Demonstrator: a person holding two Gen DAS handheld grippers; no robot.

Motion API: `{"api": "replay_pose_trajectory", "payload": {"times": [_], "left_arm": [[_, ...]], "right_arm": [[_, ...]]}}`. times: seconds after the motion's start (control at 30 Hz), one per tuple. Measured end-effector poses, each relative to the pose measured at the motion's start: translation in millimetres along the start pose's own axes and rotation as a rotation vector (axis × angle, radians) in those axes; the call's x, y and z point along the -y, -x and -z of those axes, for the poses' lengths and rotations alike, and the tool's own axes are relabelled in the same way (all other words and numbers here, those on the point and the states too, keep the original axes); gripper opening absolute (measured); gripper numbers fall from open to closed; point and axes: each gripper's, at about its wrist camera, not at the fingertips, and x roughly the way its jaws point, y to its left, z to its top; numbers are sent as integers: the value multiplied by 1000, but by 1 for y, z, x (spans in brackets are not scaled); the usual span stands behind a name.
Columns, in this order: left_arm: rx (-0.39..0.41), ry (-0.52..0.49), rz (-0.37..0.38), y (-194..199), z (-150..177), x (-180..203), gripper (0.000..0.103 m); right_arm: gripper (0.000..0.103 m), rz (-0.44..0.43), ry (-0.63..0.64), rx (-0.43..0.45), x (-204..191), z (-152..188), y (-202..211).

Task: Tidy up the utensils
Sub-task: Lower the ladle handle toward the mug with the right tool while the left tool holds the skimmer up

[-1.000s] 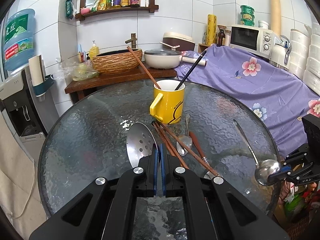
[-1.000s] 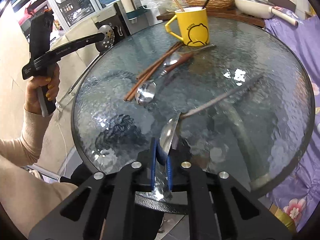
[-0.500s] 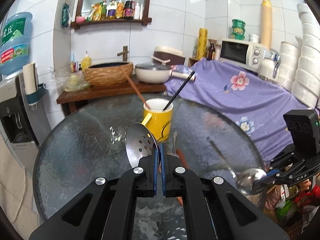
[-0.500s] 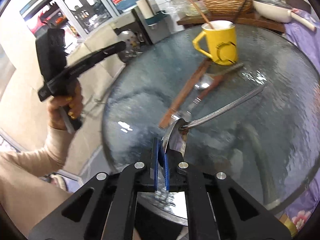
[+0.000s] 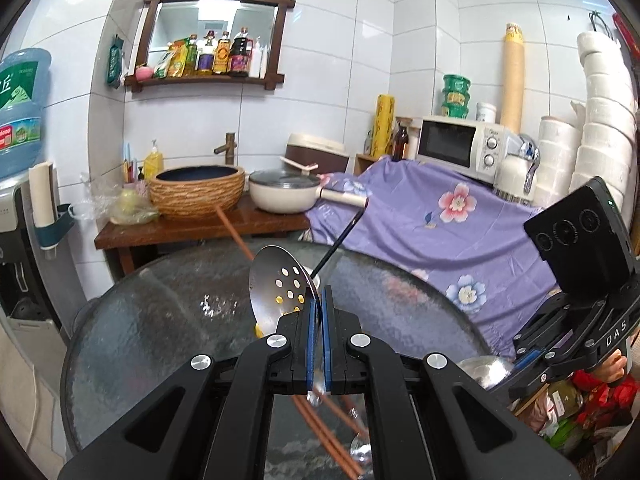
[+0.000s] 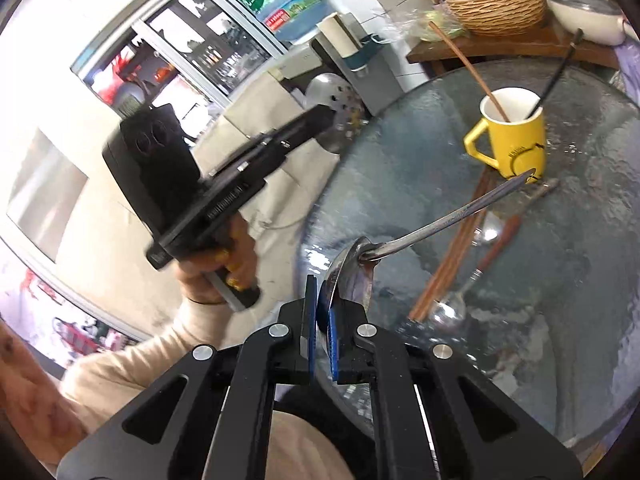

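Observation:
My left gripper (image 5: 317,300) is shut on a steel slotted spoon (image 5: 276,292), held bowl-up above the round glass table (image 5: 160,320); the spoon hides most of the yellow mug. My right gripper (image 6: 322,300) is shut on the bowl of a steel ladle (image 6: 400,236), whose handle points toward the yellow mug (image 6: 516,144). The mug holds a brown chopstick (image 6: 468,68) and a black one (image 6: 556,76). Brown chopsticks (image 6: 452,256), a red-handled spoon (image 6: 480,268) and other cutlery lie on the glass near the mug.
A wooden side table (image 5: 200,228) behind the glass table carries a wicker basin (image 5: 196,192) and a white pan (image 5: 284,196). A purple flowered cloth (image 5: 440,224) covers furniture at right. A water dispenser (image 5: 20,200) stands at left.
Both grippers have risen and tilted up with their utensils. The slotted spoon now stands in front of the mug. The ladle has lifted off the glass, its handle swinging toward the mug.

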Motion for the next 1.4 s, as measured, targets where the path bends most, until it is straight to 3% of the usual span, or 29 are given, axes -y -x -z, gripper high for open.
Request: {"api": "replay_pose_trajectory", "payload": {"times": [0.2,0.63,1.0,1.13,1.4], "left_arm": [[31,22,13,2,-13,0,3],[61,35,-50,16,-18,-12,3],[57,27,-60,17,-13,-11,3],[84,46,-46,18,-17,-14,3],[192,78,48,17,-45,-8,3]], "right_arm": [[5,-68,-61,41,4,-23,12],[6,-258,-230,100,15,-82,15],[7,-348,-328,194,34,-122,26],[6,-332,-345,212,34,-130,32],[6,-270,-527,259,92,-129,20]]}}
